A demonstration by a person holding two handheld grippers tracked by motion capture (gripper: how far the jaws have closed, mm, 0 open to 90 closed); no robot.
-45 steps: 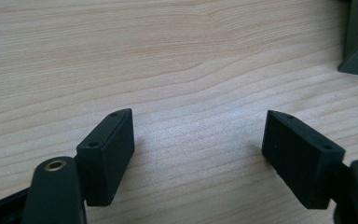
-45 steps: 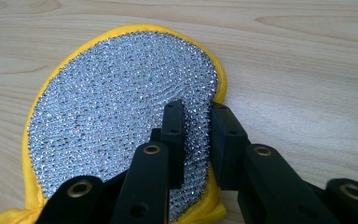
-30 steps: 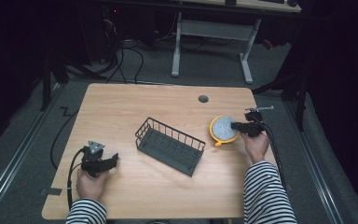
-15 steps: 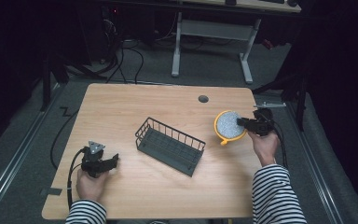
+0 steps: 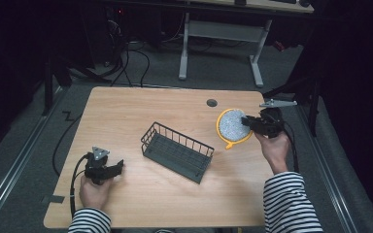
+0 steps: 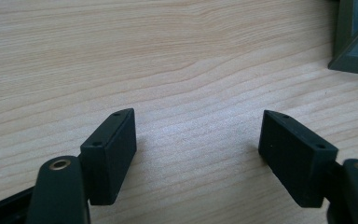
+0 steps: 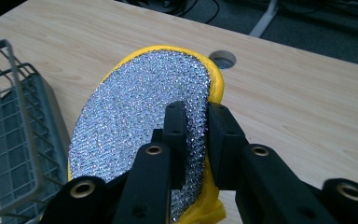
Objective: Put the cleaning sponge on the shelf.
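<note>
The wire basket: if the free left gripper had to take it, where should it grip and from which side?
Probably the top rim wire of the wire basket, at its near-left end wall, coming from the left gripper side. That rim is thin and bare, and the fingers stand open.

I work at a recording bench in a lab or technical workroom. My wooden table (image 5: 126, 116) has a cable port (image 5: 211, 103) and stands on grey carpet (image 5: 24, 145). Loose black cables (image 5: 141, 58) run over the floor behind it, near a second desk's white metal legs (image 5: 223, 48). Surroundings are dark.
</note>
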